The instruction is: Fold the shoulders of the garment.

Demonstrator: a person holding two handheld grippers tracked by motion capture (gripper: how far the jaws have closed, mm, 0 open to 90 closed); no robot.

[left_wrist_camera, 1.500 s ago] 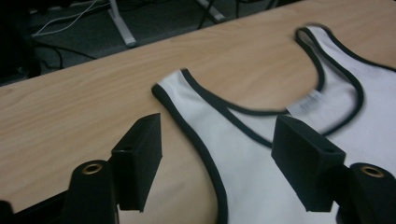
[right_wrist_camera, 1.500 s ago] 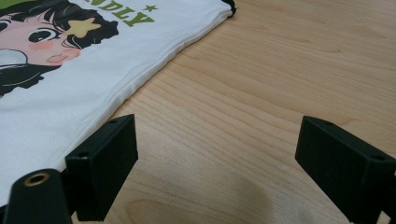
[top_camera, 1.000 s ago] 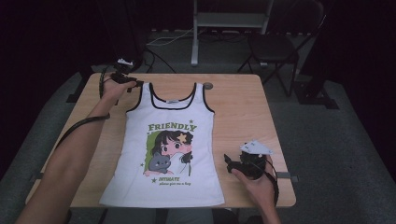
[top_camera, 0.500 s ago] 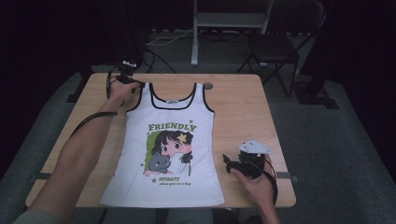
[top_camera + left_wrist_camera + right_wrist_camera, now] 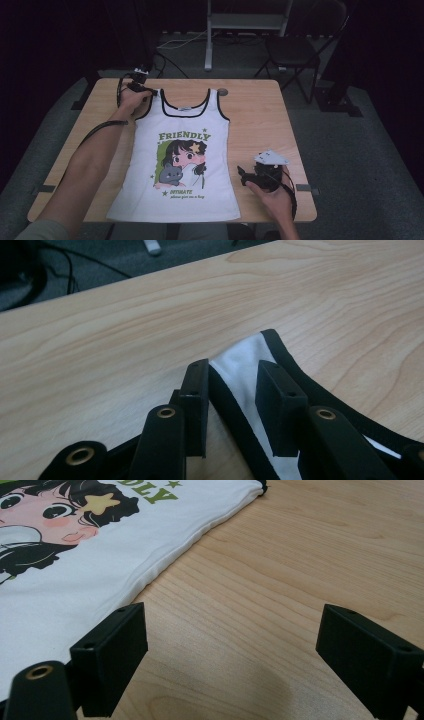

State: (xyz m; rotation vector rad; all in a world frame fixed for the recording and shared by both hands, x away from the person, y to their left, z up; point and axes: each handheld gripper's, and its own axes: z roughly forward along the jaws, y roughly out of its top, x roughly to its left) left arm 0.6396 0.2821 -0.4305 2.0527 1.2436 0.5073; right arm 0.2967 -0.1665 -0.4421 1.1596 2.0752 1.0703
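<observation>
A white tank top with black trim, the word FRIENDLY and a cartoon girl lies flat on the wooden table. My left gripper sits at its far left shoulder strap. In the left gripper view the strap lies between the jaws of the left gripper. They have just narrowed and eased slightly apart again, and the pads stand off the cloth. My right gripper rests open on bare wood beside the shirt's right edge. The right gripper has wide jaws with nothing between them, and the shirt is to its left.
A small round hole marks the table near the right strap. Chairs and a metal stand are behind the table's far edge. Cables trail from both grippers across the table.
My left hand has sunk a little and shifted right onto the shoulder strap. The right hand and the shirt have stayed where they were.
</observation>
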